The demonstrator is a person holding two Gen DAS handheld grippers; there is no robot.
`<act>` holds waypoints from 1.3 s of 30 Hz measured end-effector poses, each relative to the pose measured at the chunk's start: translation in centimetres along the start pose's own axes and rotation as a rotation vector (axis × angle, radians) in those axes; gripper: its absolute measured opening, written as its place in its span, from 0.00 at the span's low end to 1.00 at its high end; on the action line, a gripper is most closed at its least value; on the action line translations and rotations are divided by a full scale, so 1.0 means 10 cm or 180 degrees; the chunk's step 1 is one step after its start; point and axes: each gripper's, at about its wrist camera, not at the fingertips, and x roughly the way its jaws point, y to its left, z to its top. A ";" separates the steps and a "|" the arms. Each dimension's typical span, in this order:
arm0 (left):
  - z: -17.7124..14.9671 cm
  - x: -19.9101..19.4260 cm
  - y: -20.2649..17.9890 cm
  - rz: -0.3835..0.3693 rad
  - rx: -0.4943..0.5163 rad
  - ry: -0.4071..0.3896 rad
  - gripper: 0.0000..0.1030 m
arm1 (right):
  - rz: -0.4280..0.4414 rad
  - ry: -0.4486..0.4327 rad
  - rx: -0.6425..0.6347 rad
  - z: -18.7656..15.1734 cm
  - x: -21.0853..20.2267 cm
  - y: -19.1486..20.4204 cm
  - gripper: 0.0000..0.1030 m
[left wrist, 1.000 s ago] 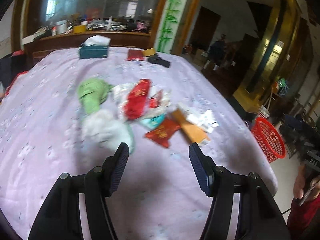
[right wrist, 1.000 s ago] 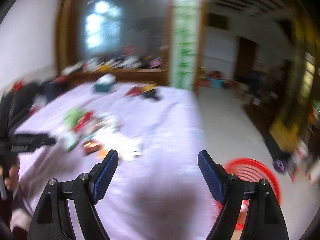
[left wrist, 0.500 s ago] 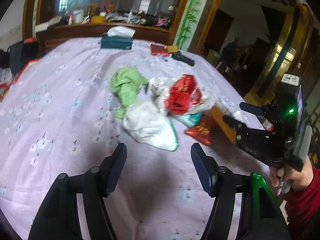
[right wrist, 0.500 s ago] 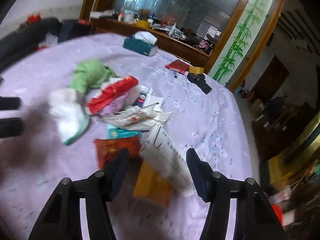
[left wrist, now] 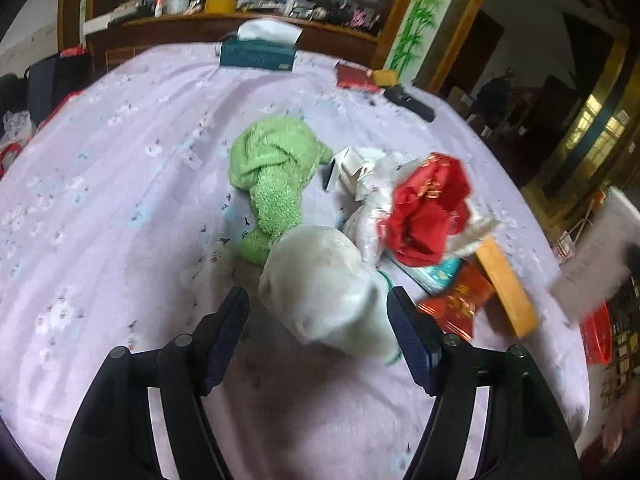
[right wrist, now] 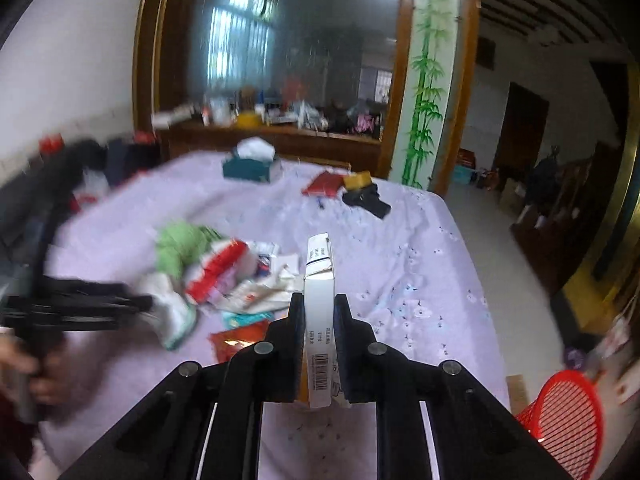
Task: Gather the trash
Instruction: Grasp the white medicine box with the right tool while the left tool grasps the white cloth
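Right gripper (right wrist: 316, 320) closing on white box (right wrist: 319, 292) — left gripper (left wrist: 318, 320) opening astride white wad (left wrist: 324, 284)

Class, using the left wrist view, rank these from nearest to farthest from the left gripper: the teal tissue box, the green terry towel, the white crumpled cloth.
1. White crumpled cloth, between the opening left gripper's fingers.
2. Green terry towel, mid-table.
3. Teal tissue box, far edge.
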 end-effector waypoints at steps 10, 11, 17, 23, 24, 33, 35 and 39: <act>-0.04 0.14 -0.22 0.0026 0.0142 0.0035 0.23 | 0.0347 -0.0021 0.0463 -0.32 -0.25 -0.19 0.15; -0.06 0.09 -0.26 0.0037 0.0190 -0.0008 0.23 | 0.0342 -0.0021 0.0491 -0.34 -0.26 -0.22 0.14; -0.25 -0.41 -0.66 -0.0253 0.0448 -0.0278 0.23 | 0.0353 -0.0043 0.0726 -0.43 -0.38 -0.41 0.15; -0.43 -0.65 -1.18 -0.0457 0.0834 -0.0409 0.23 | 0.0337 -0.0035 0.0857 -0.50 -0.46 -0.52 0.15; -0.47 -0.66 -1.23 -0.0460 0.0868 -0.0408 0.24 | 0.0333 -0.0037 0.0874 -0.52 -0.47 -0.54 0.15; -0.55 -0.64 -1.54 -0.0542 0.1065 -0.0359 0.24 | 0.0274 -0.0057 0.0949 -0.61 -0.60 -0.61 0.15; -0.55 -0.66 -1.59 -0.0538 0.1099 -0.0376 0.24 | 0.0271 -0.0071 0.0958 -0.61 -0.63 -0.63 0.15; -0.56 -0.67 -1.67 -0.0526 0.1164 -0.0393 0.24 | 0.0251 -0.0111 0.0993 -0.62 -0.69 -0.66 0.15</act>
